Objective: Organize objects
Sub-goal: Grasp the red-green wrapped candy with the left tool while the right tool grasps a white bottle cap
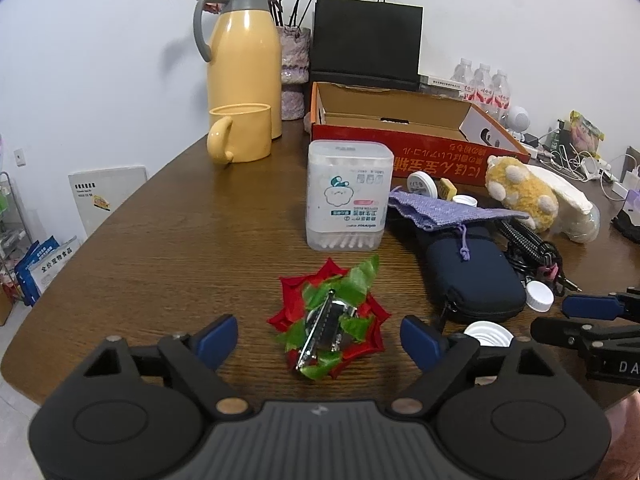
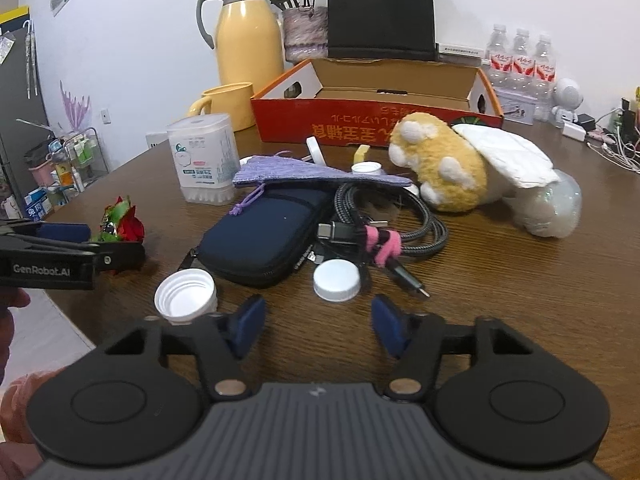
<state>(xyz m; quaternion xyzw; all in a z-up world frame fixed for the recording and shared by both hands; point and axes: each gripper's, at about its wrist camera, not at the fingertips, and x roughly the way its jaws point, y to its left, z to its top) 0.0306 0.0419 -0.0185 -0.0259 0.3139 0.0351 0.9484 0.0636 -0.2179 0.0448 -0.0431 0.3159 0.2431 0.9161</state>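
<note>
Left gripper (image 1: 320, 338) gapes empty around the rose hair clip (image 1: 329, 322) (right gripper (image 2: 318, 326) half-open, empty).

Bare wooden table (image 1: 168, 240) left of the rose clip (image 1: 330, 318), cotton swab box (image 1: 347, 196) standing just behind it, navy pouch (image 1: 470, 280) and white caps (image 2: 336, 280) crowding the right, cable coil (image 2: 394, 216) beyond, open carton (image 2: 376, 120) walling the back.

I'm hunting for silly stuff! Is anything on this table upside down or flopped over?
Yes. The red flower clip lies face down, metal clasp up. The plush toy is tipped on its side, and a loose white cap sits open side up.
</note>
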